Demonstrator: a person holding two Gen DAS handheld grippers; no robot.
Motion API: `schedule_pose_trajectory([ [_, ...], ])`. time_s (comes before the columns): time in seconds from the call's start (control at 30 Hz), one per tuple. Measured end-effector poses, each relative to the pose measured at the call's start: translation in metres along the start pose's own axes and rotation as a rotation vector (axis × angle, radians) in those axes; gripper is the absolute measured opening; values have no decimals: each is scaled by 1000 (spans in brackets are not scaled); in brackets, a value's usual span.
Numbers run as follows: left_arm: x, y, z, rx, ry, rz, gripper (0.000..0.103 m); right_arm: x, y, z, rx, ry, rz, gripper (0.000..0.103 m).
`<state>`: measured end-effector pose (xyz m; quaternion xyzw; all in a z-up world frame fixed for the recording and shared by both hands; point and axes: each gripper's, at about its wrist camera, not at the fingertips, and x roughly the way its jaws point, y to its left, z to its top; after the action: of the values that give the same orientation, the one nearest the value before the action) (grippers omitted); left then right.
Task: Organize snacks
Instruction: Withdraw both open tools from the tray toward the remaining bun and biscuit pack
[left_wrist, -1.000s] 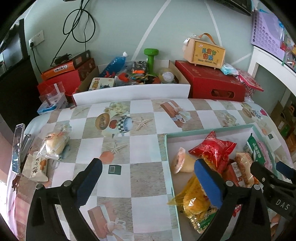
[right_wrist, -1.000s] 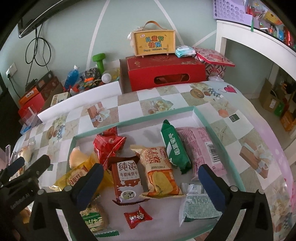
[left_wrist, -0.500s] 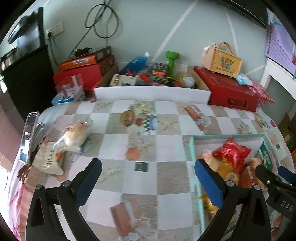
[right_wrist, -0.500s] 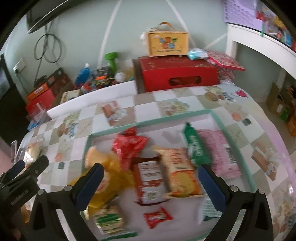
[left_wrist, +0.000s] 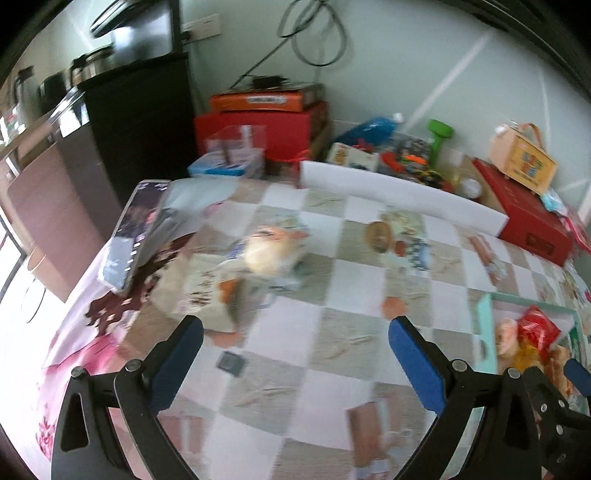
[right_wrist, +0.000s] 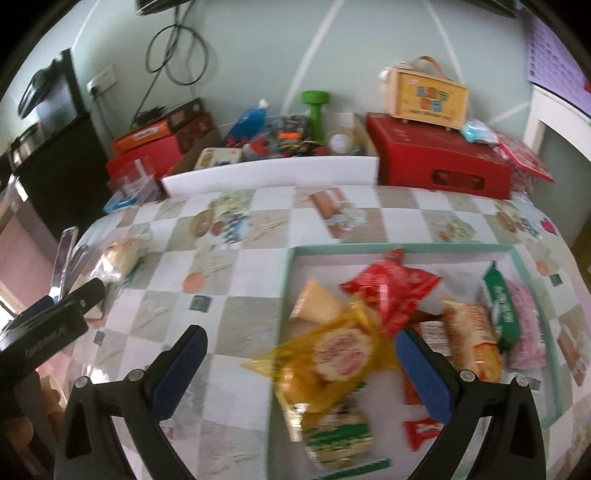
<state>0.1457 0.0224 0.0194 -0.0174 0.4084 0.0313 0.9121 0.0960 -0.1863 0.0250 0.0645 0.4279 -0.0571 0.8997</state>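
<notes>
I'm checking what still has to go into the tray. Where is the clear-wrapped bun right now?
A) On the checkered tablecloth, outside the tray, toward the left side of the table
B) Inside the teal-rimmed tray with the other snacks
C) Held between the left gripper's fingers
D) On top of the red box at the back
A: the bun lies on the tablecloth well left of the tray, ahead of the open, empty left gripper.

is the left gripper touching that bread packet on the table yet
Apart. The left wrist view shows the left gripper open, with bare checkered tablecloth between its fingertips and the bread packet farther ahead.
</notes>
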Motion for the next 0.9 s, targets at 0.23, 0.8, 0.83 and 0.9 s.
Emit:
schedule_pose_trajectory([
  [0.23, 6, 33, -1, -63, 11, 24, 100, 11, 29, -4, -51, 28, 34, 103],
  [0.8, 47, 63, 9, -120, 44, -48, 100, 35, 70, -2, -92, 31, 108, 103],
  [0.83, 51, 64, 11, -120, 46, -60, 100, 36, 71, 0, -89, 24, 111, 103],
  [0.9, 57, 64, 14, -113, 42, -68, 100, 36, 73, 5, -78, 2, 123, 103],
])
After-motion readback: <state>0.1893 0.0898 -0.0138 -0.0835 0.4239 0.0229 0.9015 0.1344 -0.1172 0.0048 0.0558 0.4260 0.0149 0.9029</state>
